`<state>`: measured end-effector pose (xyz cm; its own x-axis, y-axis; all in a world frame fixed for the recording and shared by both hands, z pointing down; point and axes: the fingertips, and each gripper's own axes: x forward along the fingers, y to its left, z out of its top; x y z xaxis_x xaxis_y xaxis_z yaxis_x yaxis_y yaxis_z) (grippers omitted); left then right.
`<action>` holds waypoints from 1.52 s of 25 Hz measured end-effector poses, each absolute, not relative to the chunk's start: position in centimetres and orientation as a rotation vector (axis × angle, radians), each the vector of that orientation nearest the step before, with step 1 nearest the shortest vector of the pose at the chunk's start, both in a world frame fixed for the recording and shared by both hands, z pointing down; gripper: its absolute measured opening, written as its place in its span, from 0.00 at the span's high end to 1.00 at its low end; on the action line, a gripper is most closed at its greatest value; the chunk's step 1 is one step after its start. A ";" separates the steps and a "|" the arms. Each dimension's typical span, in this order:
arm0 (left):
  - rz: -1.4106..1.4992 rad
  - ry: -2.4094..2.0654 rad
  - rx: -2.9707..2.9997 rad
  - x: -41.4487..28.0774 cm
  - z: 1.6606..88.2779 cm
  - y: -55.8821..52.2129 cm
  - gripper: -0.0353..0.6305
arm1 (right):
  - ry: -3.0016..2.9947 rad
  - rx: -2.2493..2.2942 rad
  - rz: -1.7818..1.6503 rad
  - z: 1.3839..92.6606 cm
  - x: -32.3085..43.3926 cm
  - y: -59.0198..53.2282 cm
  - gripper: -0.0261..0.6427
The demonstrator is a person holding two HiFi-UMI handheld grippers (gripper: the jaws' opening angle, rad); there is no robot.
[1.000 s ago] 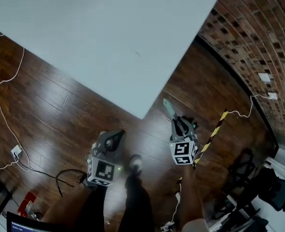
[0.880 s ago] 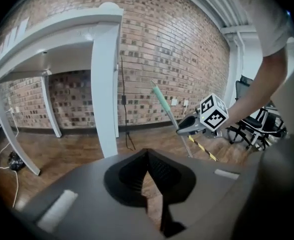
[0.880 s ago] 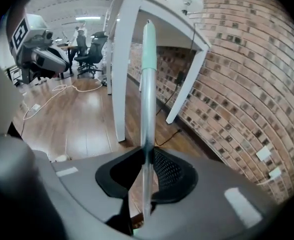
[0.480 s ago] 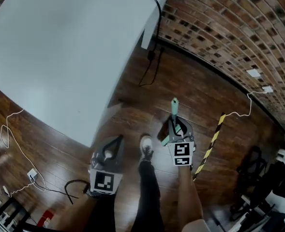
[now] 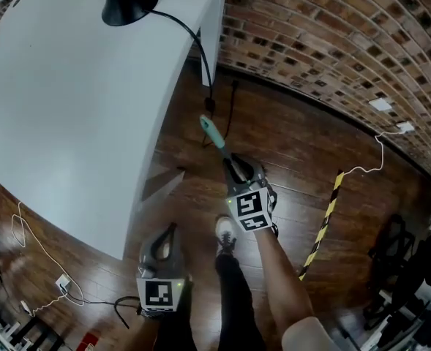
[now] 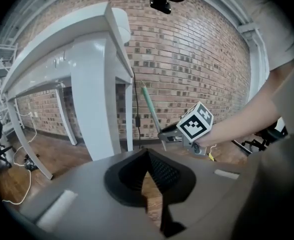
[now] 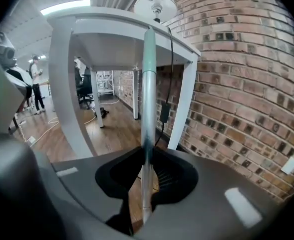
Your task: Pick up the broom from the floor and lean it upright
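The broom shows only as its handle (image 5: 219, 143), a pale pole with a teal grip at the end, pointing up and left toward the table corner. My right gripper (image 5: 233, 165) is shut on that pole below the teal grip. In the right gripper view the handle (image 7: 148, 99) rises straight up between the jaws of the right gripper (image 7: 147, 156). The broom's head is hidden. My left gripper (image 5: 171, 229) hangs lower left, apart from the broom, its jaws closed to a point with nothing in them. The left gripper view shows those tips (image 6: 147, 154) meeting, with the handle (image 6: 149, 106) beyond.
A white table (image 5: 69, 86) with a black lamp (image 5: 127, 2) fills the upper left; its leg (image 7: 69, 94) stands close by. A brick wall (image 5: 332, 42) runs along the right, with a black cable (image 5: 208, 86) hanging down. A yellow-black strip (image 5: 323, 218) and white cables (image 5: 32, 247) lie on the wooden floor.
The right gripper has carried the handle up and left, toward the table corner and the brick wall. The left gripper now sits lower in the picture. The lamp has come into view.
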<state>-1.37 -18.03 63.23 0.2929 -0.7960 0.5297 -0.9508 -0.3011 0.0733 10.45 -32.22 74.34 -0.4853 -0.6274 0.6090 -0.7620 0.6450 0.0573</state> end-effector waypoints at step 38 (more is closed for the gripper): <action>0.498 -1.533 2.110 -3.3 64.6 -20.6 0.95 | -2.292 1.104 0.177 72.6 3.5 -42.1 0.72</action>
